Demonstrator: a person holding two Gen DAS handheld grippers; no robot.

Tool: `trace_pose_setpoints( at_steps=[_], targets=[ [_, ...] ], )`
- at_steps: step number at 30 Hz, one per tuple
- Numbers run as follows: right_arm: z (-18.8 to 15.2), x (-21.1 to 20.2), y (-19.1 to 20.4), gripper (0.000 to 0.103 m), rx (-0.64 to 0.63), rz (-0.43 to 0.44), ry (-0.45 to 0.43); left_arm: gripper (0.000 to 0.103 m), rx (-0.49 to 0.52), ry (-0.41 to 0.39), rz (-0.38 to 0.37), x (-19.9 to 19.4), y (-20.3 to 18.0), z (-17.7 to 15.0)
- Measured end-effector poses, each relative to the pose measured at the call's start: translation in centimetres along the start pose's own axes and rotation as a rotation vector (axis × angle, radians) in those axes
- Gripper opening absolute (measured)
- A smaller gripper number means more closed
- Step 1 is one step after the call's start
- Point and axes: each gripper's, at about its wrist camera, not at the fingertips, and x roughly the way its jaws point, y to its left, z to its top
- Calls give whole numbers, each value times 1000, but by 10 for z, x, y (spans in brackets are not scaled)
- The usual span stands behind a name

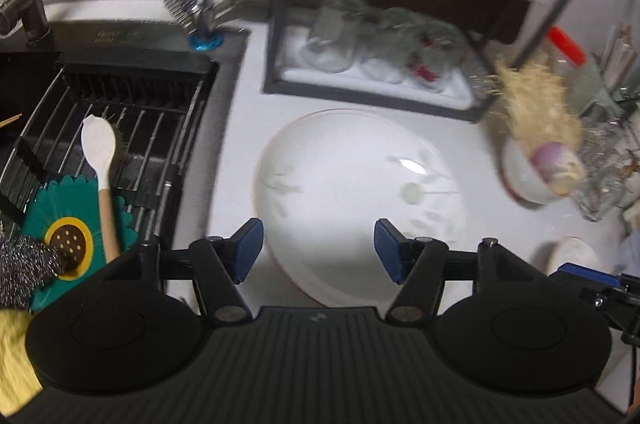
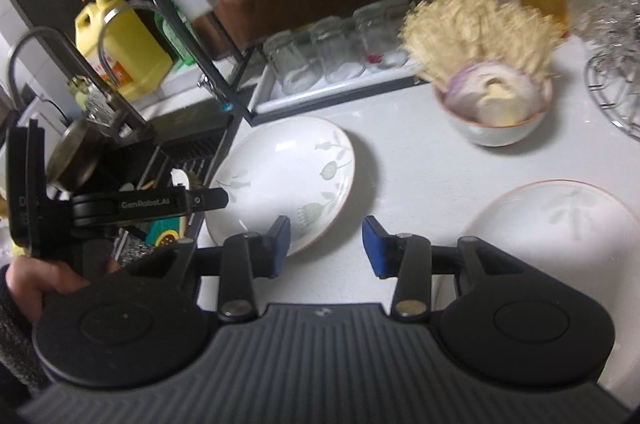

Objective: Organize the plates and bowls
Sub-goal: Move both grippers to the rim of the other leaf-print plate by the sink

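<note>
Hovering left tool, gaping, over glossy round plate.

Leaf-patterned white plate flat beside sink, second plate right, bowl behind

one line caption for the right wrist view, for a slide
Open right gripper hovers over the counter between two floral plates, left plate and right plate.
</note>
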Motion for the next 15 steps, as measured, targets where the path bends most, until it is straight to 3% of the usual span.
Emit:
trace_pose_setpoints(
  at_steps=[10, 15],
  targets=[
    [15, 64, 5, 42, 22, -71, 17, 65, 29, 8, -45, 39, 25, 15],
    [18, 85, -2, 41, 34, -94, 29, 52, 52, 27, -73, 52, 24, 17]
  ],
)
